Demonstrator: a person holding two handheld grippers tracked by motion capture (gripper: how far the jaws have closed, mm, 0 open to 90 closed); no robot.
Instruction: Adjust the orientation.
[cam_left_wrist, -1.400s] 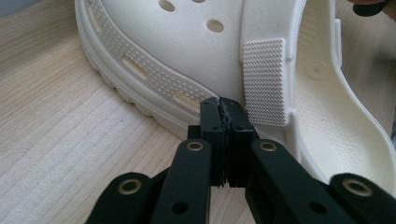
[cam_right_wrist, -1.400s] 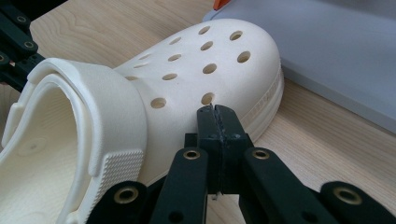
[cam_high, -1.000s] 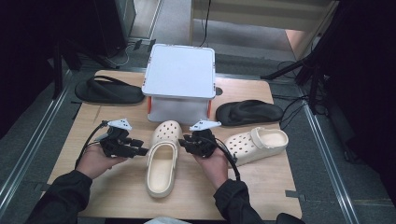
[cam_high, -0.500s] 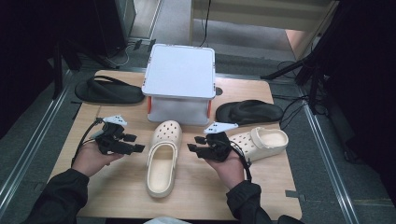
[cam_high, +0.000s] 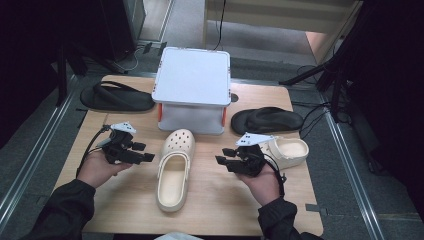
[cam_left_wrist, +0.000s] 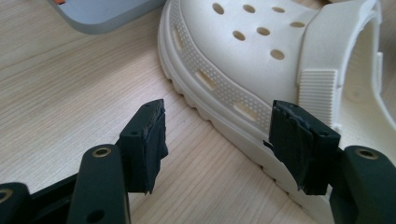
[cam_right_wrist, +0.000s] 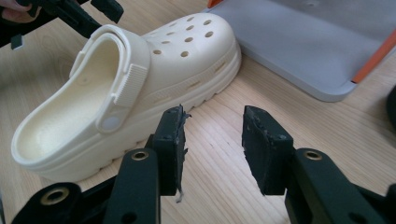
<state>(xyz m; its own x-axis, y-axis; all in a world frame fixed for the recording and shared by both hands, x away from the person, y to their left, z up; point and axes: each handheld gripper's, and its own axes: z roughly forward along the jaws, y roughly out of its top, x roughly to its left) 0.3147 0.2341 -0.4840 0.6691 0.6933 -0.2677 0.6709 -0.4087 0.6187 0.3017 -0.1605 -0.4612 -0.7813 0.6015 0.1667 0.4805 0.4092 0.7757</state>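
Observation:
A cream clog (cam_high: 174, 169) lies in the middle of the wooden table (cam_high: 210, 210), toe toward the grey box. Its sole edge fills the upper right of the left gripper view (cam_left_wrist: 261, 60), and it lies on the left of the right gripper view (cam_right_wrist: 135, 88). My left gripper (cam_high: 147, 152) is just left of the clog, open, with nothing held (cam_left_wrist: 217, 140). My right gripper (cam_high: 222, 161) stands right of the clog, open and empty (cam_right_wrist: 212, 140). A second cream clog (cam_high: 290, 151) lies on its side behind the right hand.
A grey lidded box (cam_high: 192, 87) with orange latches stands at the back centre. One black sandal (cam_high: 116, 97) lies back left, another (cam_high: 267, 120) back right. Cables trail off the table's right side. Bare wood lies between the clog and the right gripper.
Both hands have drawn apart from the middle clog: the right gripper moved right and toward the front, the left gripper moved slightly left. The clog has stayed put.

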